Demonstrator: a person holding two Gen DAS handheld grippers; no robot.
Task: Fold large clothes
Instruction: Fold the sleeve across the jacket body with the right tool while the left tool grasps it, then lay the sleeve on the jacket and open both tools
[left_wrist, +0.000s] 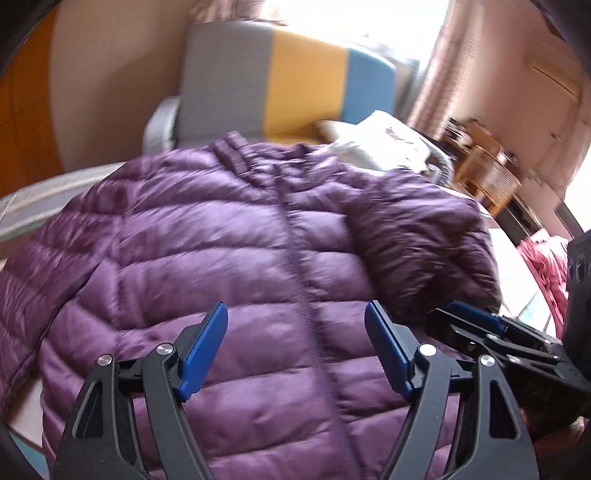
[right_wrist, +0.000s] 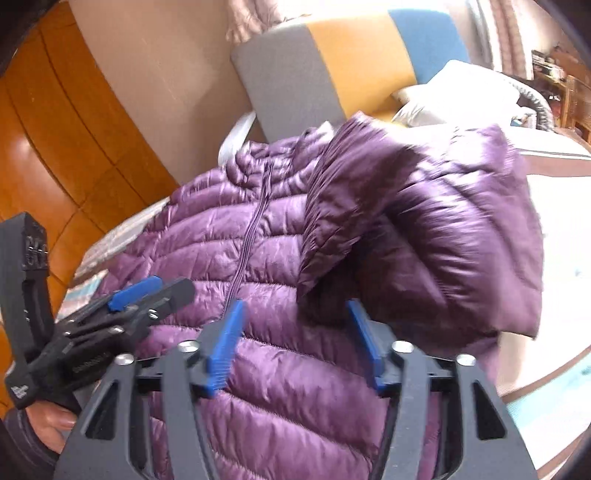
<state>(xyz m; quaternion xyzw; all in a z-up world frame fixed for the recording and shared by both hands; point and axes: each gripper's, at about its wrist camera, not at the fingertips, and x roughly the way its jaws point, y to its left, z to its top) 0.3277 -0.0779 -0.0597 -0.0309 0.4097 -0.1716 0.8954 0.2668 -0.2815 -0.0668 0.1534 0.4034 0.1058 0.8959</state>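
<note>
Nearest, the left gripper (left_wrist: 295, 314) tilts down over the lower front of the purple puffer jacket (left_wrist: 229, 236), jaws spread with nothing between them, the zipper (left_wrist: 295, 266) running up ahead through the gap. The right gripper (right_wrist: 293, 310) hangs just beside it on its right, also tilted down and spread; the folded-over sleeve (right_wrist: 417, 236) lies just ahead of its right finger, touching no pad that can be seen. A hand (right_wrist: 48, 424) grips the left tool's handle. The jacket lies flat on the bed (right_wrist: 561, 229), with bare bedding open to the right. Past the collar stand a striped headboard (left_wrist: 288, 81) and pillow (right_wrist: 454, 92).
</note>
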